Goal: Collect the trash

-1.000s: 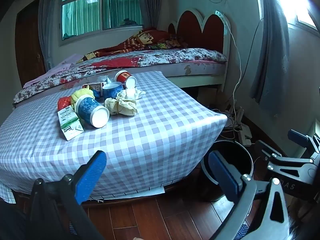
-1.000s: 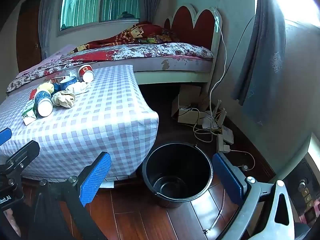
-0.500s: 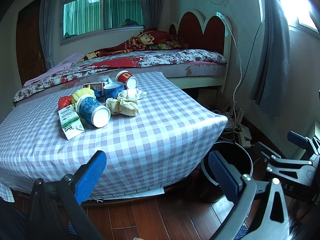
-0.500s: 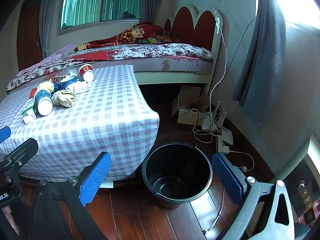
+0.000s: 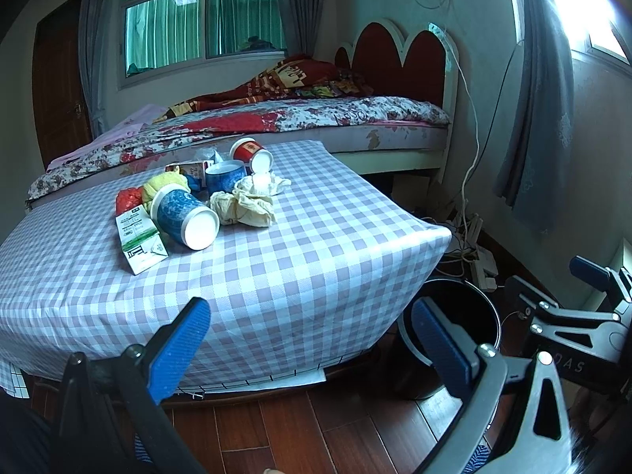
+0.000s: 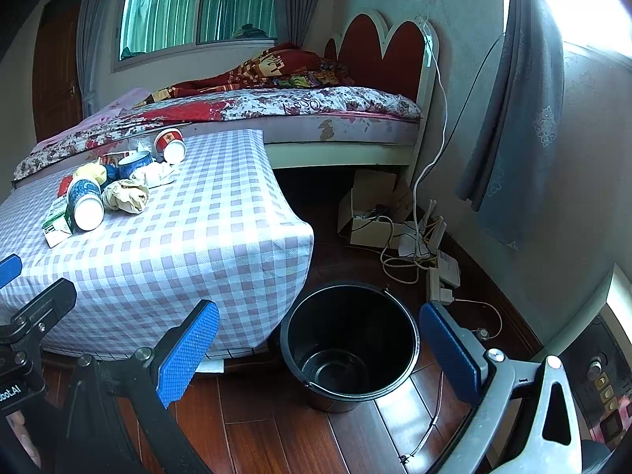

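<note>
Both grippers, left gripper point(image 5: 312, 343) and right gripper point(image 6: 320, 347), gape wide and empty; trash pile point(image 5: 197, 201) sits mid-desk point(image 5: 300, 260), so I'd reach for the nearest blue cup point(image 5: 185, 218), then drop into bucket point(image 6: 349, 345).

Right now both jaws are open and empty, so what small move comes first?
Probably ease the left gripper forward over the checked tablecloth toward the tipped blue paper cup, the nearest of the trash. Nothing is held yet, and the black bucket on the floor looks empty.
</note>
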Available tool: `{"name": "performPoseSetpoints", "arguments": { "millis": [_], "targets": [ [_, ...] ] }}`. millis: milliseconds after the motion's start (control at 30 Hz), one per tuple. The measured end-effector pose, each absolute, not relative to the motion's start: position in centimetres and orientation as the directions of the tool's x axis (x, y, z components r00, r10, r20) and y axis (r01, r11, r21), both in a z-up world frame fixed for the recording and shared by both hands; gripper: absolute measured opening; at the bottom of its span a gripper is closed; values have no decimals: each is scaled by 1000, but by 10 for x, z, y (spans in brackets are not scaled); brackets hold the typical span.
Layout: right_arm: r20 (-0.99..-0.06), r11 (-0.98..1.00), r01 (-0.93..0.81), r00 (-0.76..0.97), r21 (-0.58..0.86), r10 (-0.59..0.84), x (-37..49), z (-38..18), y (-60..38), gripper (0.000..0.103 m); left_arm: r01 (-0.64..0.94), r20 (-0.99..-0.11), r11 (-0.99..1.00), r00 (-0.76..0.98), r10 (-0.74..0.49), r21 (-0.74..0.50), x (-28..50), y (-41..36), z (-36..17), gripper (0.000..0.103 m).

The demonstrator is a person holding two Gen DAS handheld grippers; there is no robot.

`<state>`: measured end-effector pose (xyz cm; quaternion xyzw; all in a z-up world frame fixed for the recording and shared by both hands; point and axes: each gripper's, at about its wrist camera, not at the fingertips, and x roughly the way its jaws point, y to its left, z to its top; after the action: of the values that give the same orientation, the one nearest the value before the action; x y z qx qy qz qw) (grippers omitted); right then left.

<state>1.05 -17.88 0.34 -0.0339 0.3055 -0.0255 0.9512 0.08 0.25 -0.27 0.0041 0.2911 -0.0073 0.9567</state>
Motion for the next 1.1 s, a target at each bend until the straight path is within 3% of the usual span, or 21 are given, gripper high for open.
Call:
{"name": "performPoseSetpoints", "arguments": {
  "millis": [1100],
  "targets": [
    [-580,997,27,812,-77,-67,11,3,-178,102,7,-552,1000,834,-5,1,-4,9,-5,102]
  ]
}}
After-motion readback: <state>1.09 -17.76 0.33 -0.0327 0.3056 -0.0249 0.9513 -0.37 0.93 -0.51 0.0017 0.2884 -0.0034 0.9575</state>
